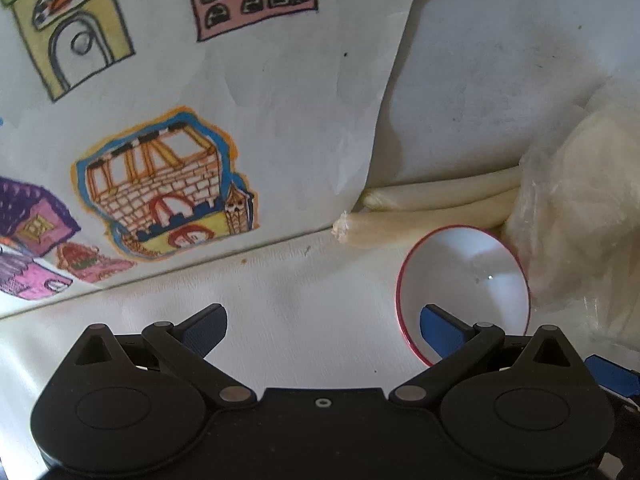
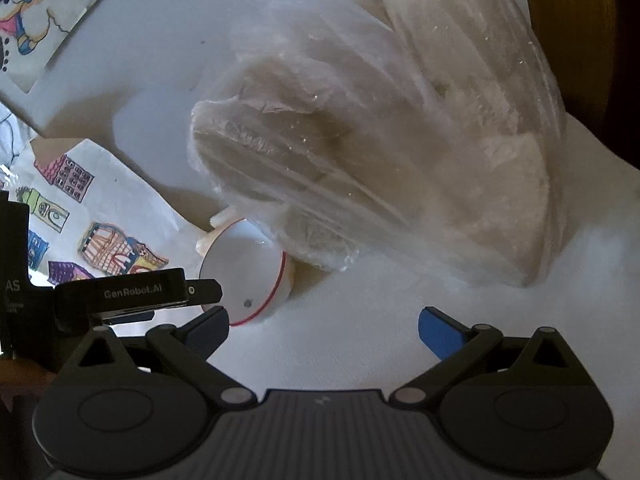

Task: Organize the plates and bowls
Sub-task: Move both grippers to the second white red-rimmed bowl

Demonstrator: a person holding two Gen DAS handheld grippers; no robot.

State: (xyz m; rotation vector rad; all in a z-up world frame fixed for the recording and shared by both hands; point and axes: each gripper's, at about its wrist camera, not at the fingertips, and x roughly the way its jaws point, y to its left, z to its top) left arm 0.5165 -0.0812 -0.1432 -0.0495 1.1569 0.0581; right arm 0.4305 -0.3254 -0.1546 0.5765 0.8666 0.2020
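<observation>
While both pairs of jaws stand wide open and hold nothing, the left gripper (image 1: 323,322) is the one closer to the work: its right blue finger (image 1: 440,332) already overlaps the lower rim of the small white bowl (image 1: 464,292) with the red edge, so the bowl lies just to the right of the gap, not between the jaws. From the right gripper (image 2: 323,322) the same bowl (image 2: 250,276) lies forward and to the left, just past its left finger, with the left gripper's black body (image 2: 120,294) beside it. The bowl sits tilted on the white desk (image 1: 300,280), its mouth turned toward the left gripper, leaning against the plastic bag (image 2: 380,140) and some pale rolls (image 1: 432,196). I judge the left jaws must shift right to straddle the rim.
</observation>
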